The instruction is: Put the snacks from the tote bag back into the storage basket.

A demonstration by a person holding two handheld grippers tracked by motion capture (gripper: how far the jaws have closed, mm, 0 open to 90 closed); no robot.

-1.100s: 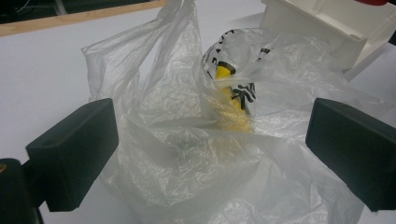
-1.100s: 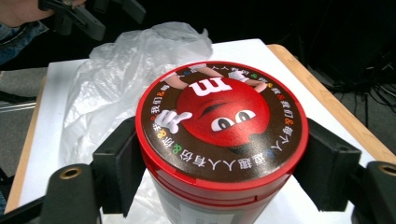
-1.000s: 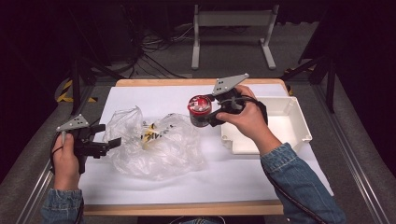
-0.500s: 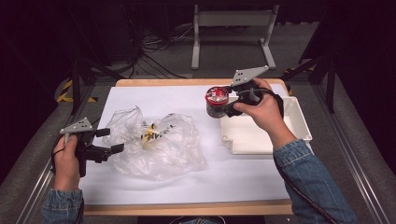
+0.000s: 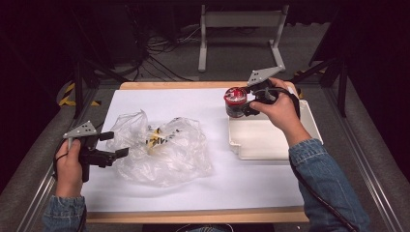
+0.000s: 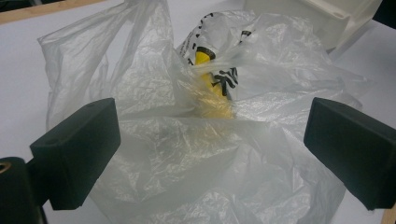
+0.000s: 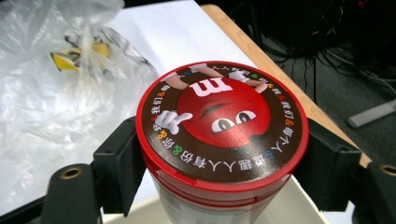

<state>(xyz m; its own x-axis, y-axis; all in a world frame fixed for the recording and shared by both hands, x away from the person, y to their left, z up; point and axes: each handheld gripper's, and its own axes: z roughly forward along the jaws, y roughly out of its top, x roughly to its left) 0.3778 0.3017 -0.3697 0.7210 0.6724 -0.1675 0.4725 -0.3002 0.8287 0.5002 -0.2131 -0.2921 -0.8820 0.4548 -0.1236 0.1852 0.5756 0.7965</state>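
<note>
The table (image 5: pixel 203 191) carries a white sheet, and on its left half lies a crumpled clear plastic bag (image 5: pixel 162 147) with yellow and black print inside. A white tray (image 5: pixel 270 140) sits at the right side. The left claw (image 5: pixel 115 144) stands wide open at the bag's left edge, its jaws well apart on either side of the loose plastic and gripping nothing. The right claw (image 5: pixel 240 104) is closed around a red-lidded candy can (image 5: pixel 235 101), held upright at the tray's far left corner, jaws pressed against the can just under the lid.
</note>
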